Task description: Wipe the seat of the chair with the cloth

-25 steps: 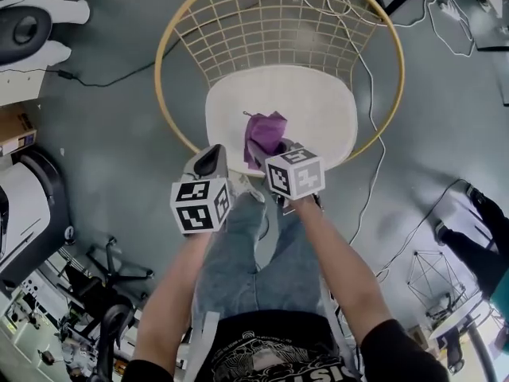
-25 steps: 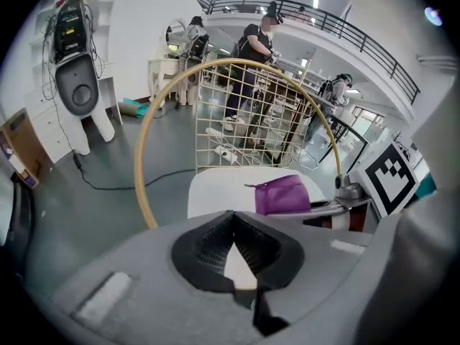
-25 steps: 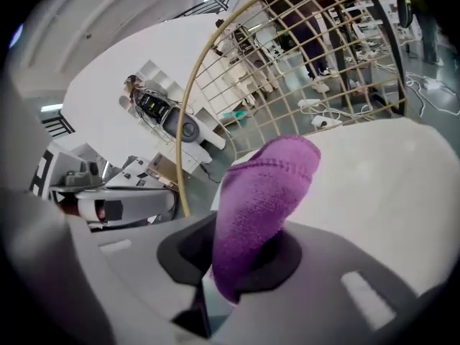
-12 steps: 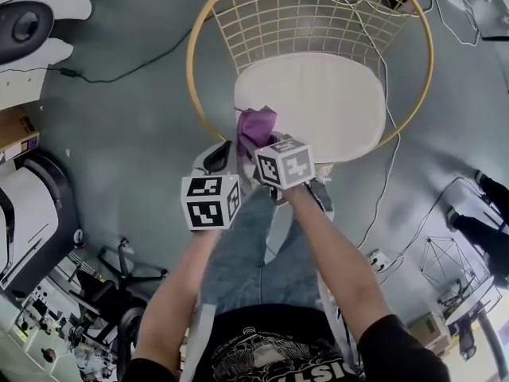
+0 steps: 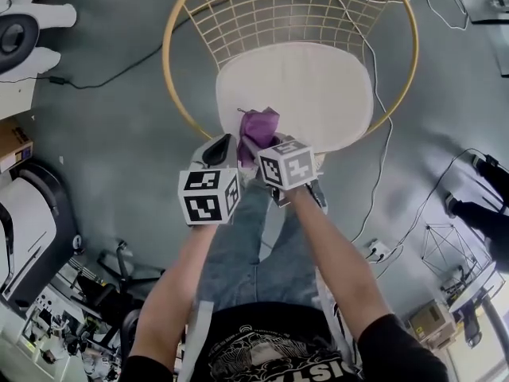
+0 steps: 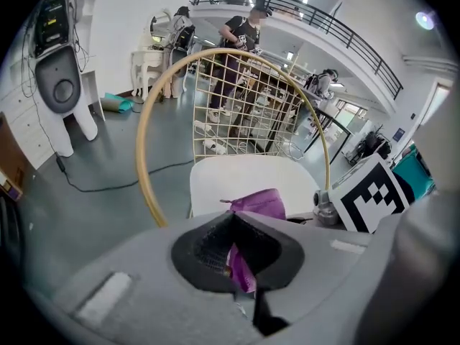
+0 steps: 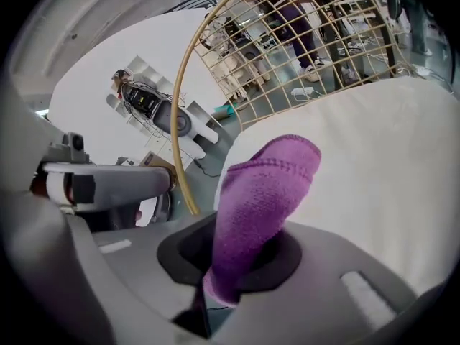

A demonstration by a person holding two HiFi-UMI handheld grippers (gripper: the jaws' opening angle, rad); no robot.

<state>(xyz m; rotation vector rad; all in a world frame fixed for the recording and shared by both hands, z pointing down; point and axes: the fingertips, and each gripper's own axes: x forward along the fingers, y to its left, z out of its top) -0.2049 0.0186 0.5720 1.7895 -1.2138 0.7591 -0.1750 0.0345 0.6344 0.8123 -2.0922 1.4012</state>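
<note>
Stands over a round chair with a yellow hoop frame and a wire-grid back, both arms held out low and close together. Pinches the purple cloth in the right claw, closed tight on the lower end of the fabric, with the rest standing up as a rumpled fold above the black pads. Holds that fold at the near left edge of the white seat; cannot tell whether touching it or just above it. Carries the left claw just beside the right, likewise closed, with a small strip of the same purple cloth nipped between its pads. Bears only square black-and-white marker patterns on each cube, nothing to read as words. Wears blue jeans and a black shirt with white print, too cut off at the bottom edge to read. Around the chair, grey floor with a black cable trailing across it.
</note>
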